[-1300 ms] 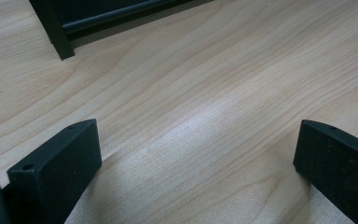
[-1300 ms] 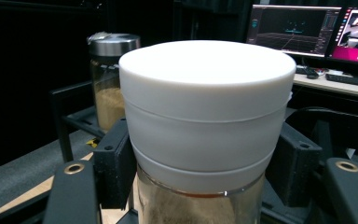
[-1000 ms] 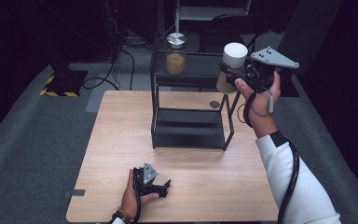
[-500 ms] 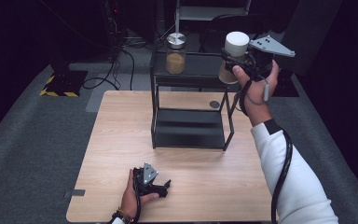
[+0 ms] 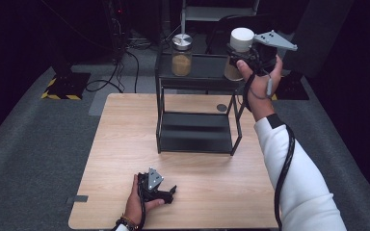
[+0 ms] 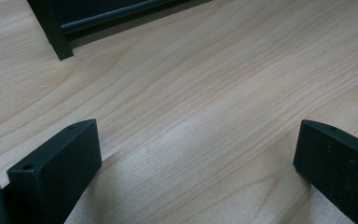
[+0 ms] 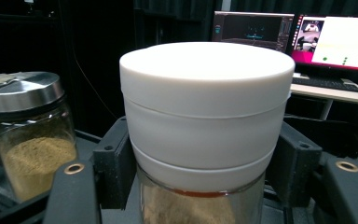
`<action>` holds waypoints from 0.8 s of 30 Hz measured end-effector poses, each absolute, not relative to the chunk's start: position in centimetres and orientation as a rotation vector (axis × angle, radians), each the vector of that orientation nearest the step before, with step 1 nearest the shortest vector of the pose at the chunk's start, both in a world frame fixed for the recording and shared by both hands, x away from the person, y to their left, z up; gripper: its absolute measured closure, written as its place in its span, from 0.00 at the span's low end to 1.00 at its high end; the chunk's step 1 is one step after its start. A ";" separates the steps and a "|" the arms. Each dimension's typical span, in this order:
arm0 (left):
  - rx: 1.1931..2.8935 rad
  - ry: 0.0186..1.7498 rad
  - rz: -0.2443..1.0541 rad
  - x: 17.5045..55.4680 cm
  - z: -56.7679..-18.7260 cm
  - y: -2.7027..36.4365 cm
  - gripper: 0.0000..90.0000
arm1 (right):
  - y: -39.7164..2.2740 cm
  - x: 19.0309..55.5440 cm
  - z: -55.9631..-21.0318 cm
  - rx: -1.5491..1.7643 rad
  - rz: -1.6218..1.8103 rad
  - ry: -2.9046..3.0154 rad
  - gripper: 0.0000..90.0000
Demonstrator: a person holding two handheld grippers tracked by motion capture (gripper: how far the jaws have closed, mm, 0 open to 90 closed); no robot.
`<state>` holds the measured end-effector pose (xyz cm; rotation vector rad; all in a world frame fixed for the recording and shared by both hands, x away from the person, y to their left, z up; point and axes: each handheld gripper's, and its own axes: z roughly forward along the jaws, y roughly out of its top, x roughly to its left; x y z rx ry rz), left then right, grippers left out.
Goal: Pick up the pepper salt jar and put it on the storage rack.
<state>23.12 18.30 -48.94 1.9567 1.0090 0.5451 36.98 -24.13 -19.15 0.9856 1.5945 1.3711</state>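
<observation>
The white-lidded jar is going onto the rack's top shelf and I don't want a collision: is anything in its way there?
Nothing visible blocks it. The right gripper holds the white-lidded jar at the top shelf's right end; the metal-lidded jar stands apart, toward the left.

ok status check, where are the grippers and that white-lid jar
Right gripper shut on white-lid jar, over the rack's top shelf. Left gripper open, idle on table. Metal-lid jar on the shelf alongside, apart.
</observation>
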 end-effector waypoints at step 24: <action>1.958 1.008 0.546 23.1 -48.9 18.3 0.01 | -23.8 38.6 -20.0 0.987 1.363 1.593 0.38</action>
